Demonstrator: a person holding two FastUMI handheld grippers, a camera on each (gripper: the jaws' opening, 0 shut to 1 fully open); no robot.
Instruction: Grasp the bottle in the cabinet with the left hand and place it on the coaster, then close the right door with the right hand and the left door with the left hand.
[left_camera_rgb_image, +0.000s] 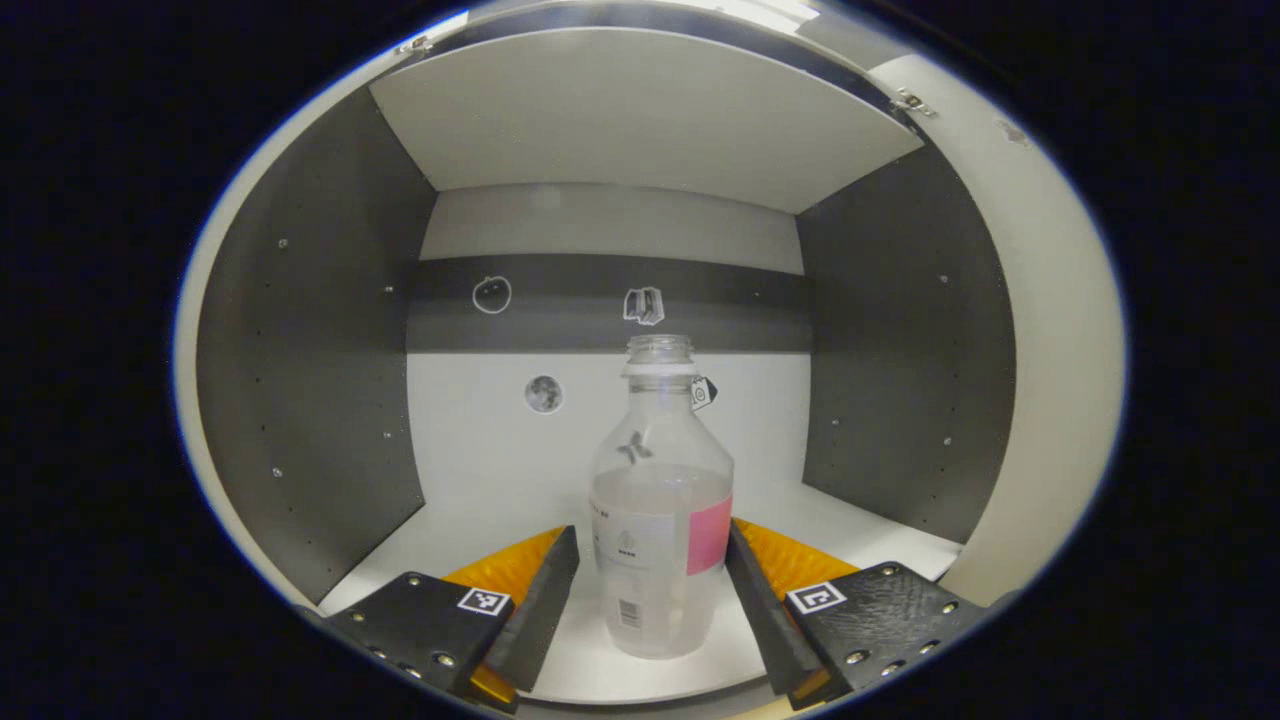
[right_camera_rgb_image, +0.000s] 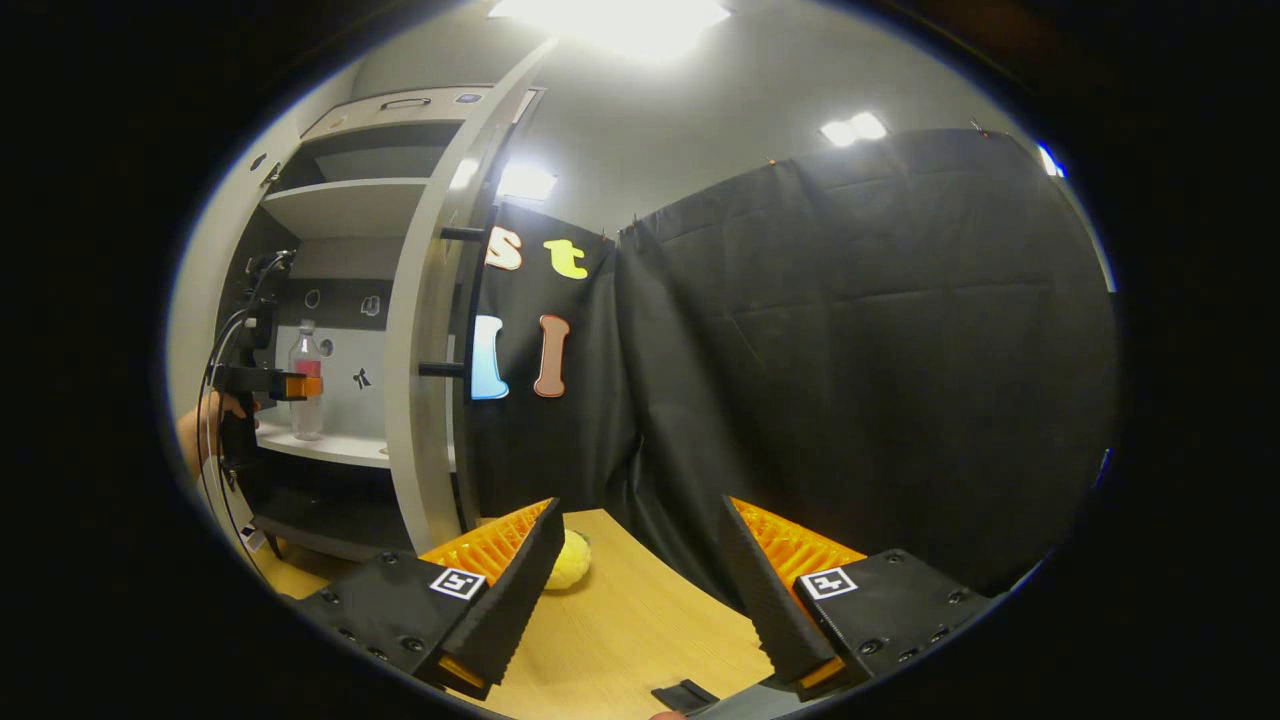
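Progress: nothing placed yet; grasp about to begin, both doors still open.
Bottle: clear plastic bottle with pink label (left_camera_rgb_image: 660, 500) upright on the white cabinet shelf (left_camera_rgb_image: 480, 500), uncapped, apparently empty.
Left tongs (left_camera_rgb_image: 652, 580): spread, flanking the bottle, not visibly pressing.
Right tongs (right_camera_rgb_image: 635, 590): spread, empty, over the wooden worktop (right_camera_rgb_image: 620, 630).
Left: carry to coaster, shut doors.

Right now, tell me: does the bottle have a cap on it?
No: the bottle stands on the cabinet shelf with its threaded neck open, uncapped.

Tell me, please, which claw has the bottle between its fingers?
The left claw: its open fingers flank the bottle on the cabinet shelf; the right claw hovers over the table.
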